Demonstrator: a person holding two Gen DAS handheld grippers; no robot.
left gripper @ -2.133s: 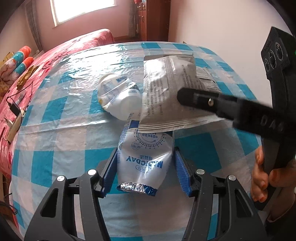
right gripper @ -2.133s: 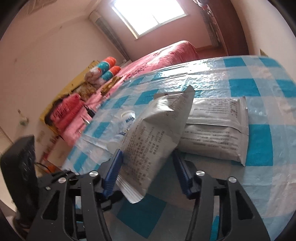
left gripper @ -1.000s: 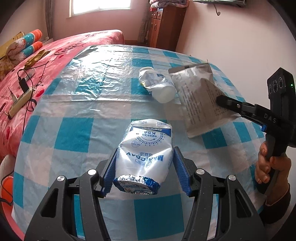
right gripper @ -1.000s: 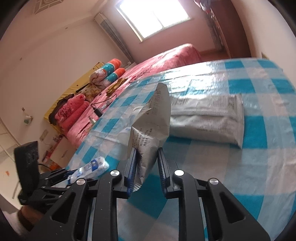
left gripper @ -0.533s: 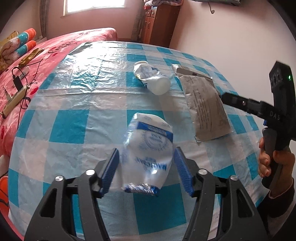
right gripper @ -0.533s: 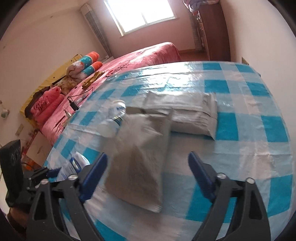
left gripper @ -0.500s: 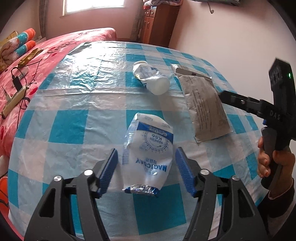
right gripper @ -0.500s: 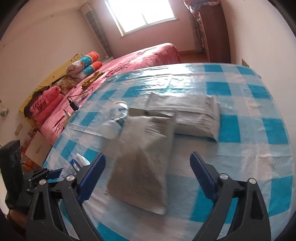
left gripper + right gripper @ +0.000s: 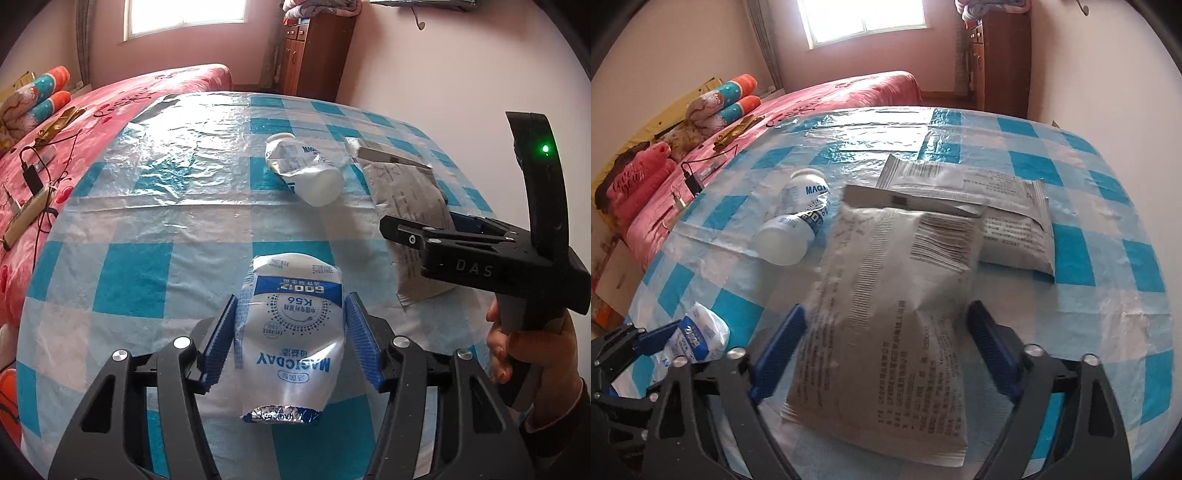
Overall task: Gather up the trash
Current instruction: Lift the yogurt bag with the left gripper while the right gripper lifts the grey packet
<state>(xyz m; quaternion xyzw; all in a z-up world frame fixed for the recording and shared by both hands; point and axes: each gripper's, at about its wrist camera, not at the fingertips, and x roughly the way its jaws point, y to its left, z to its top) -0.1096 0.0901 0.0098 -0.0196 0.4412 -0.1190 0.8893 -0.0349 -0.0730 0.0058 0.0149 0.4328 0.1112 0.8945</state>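
A white and blue pouch lies on the checked table between the open jaws of my left gripper; the pads stand just off its sides. It also shows in the right wrist view. A grey foil bag lies flat on the table between the wide-open jaws of my right gripper. It also shows in the left wrist view, with the right gripper over it. A second grey bag lies behind it. A crushed white bottle lies further back, also in the right wrist view.
The table has a blue and white checked plastic cover. A bed with a red cover stands to the left, with a charger and cables on it. A wooden cabinet stands by the far wall.
My right gripper opened and let the grey bag drop flat on the table. My left gripper let go of the pouch, which now lies on the table between the jaws.
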